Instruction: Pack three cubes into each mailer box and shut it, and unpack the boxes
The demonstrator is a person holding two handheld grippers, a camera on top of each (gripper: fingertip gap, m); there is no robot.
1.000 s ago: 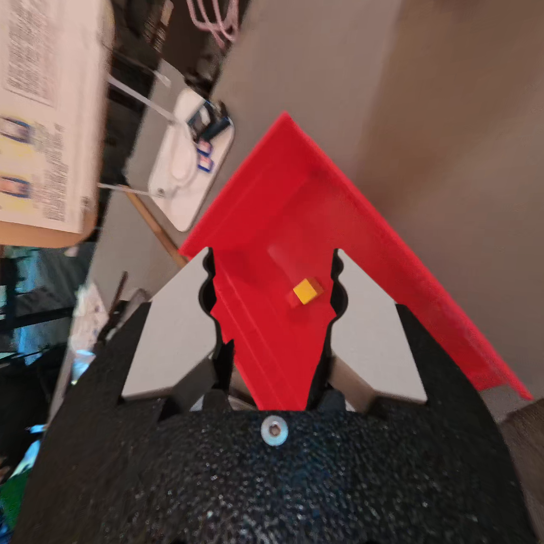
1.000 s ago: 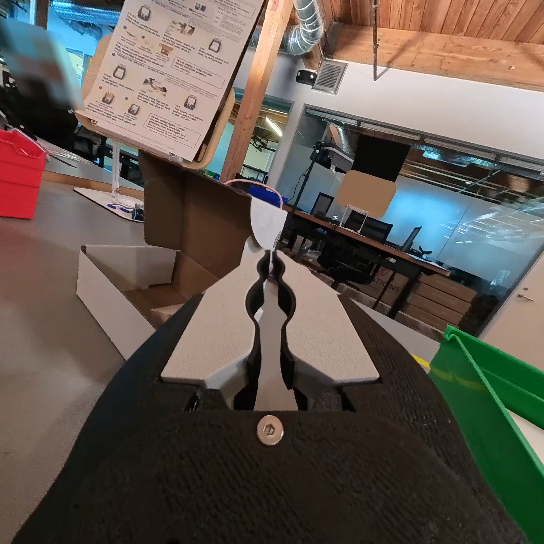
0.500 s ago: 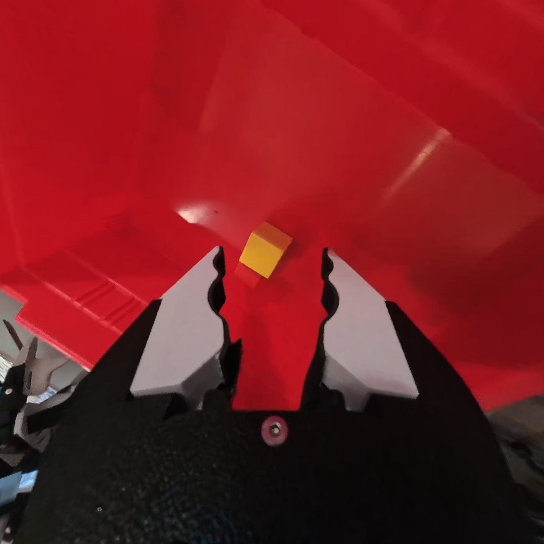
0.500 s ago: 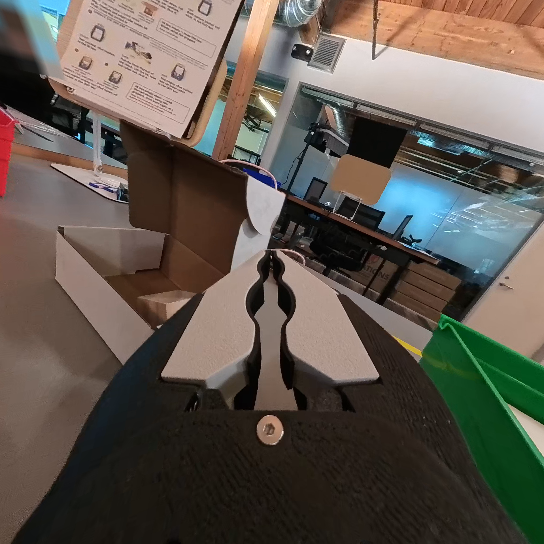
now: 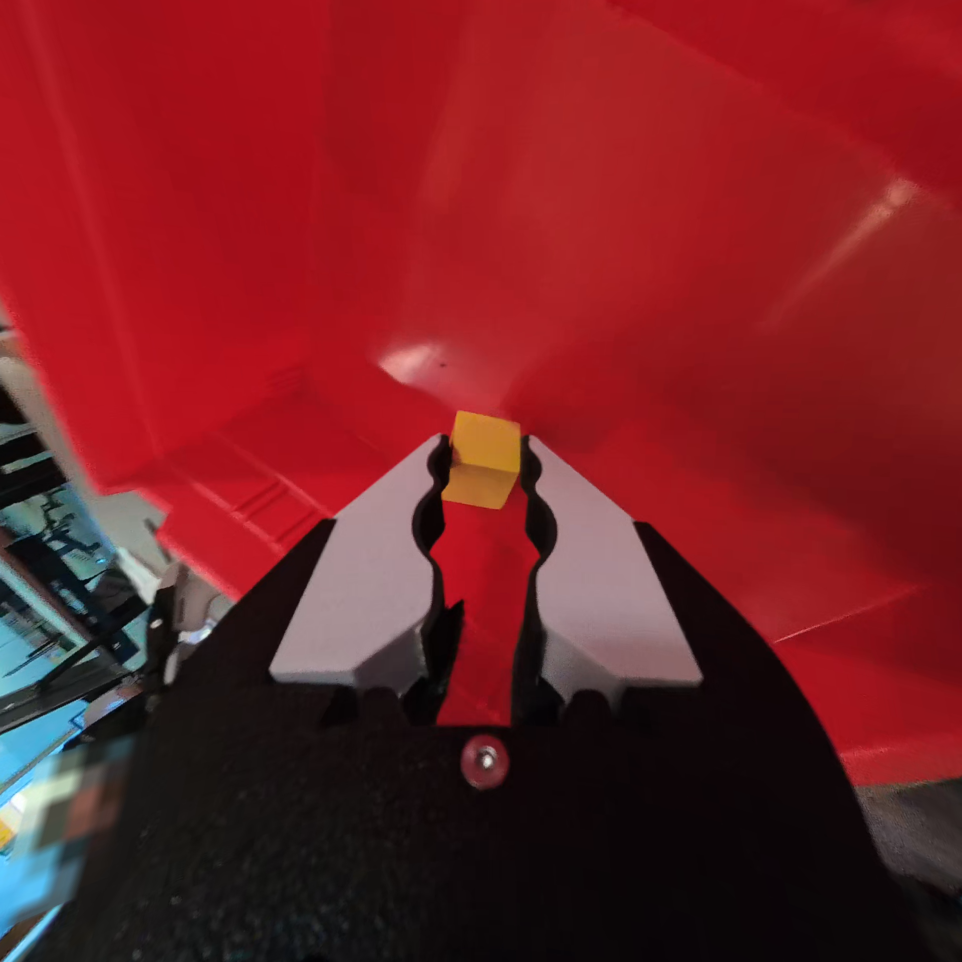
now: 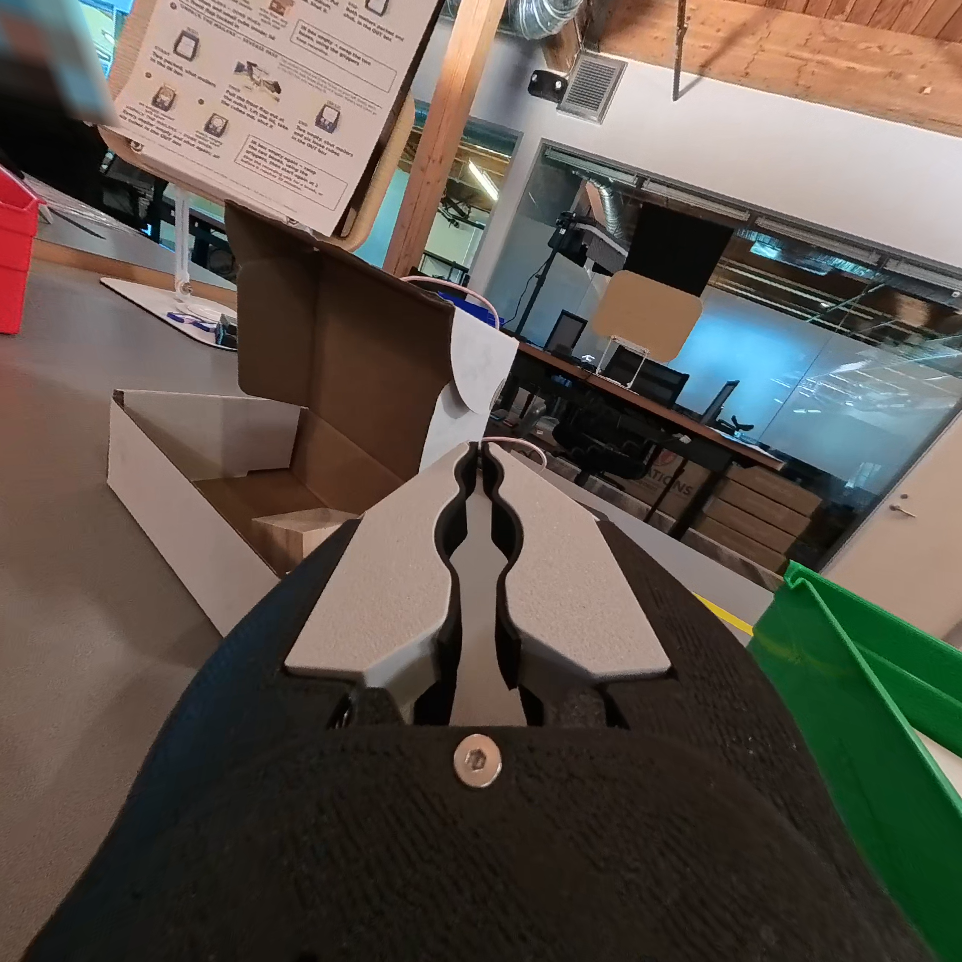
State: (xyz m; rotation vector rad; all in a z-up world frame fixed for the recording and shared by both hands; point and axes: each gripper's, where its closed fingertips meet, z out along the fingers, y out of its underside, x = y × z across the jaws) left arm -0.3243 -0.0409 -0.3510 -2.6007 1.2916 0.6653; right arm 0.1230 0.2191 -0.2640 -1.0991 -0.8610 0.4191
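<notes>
- Left wrist view: the left gripper point(image 5: 485, 452) reaches down into a red plastic bin point(image 5: 624, 234), whose walls and floor fill nearly the whole picture.
- Its two grey fingers have drawn in on one small yellow cube point(image 5: 484, 458); each fingertip point(image 5: 416, 468) touches a side of the cube, which sits at the very tips with the bin floor behind it. Whether the cube rests on that floor or is lifted off it cannot be told.
- This is the only cube seen in the bin.
- Right wrist view: the right gripper point(image 6: 480, 448) is held low over the grey worktop point(image 6: 78, 572), pointing roughly level across it. Its fingers are closed tip to tip with nothing between them.
- One white cardboard mailer box point(image 6: 172, 494) stands on the worktop just beyond and left of the gripper, with its brown-lined lid point(image 6: 343, 354) upright and open.
- One pale wooden cube point(image 6: 291, 533) lies inside the box at its near corner, partly hidden by the gripper's body.
- One green plastic bin point(image 6: 859, 676) sits at the right edge of the picture; the red bin's corner point(image 6: 15, 260) shows at the far left.
- One printed instruction sheet on a stand point(image 6: 250, 93) rises behind the box.
</notes>
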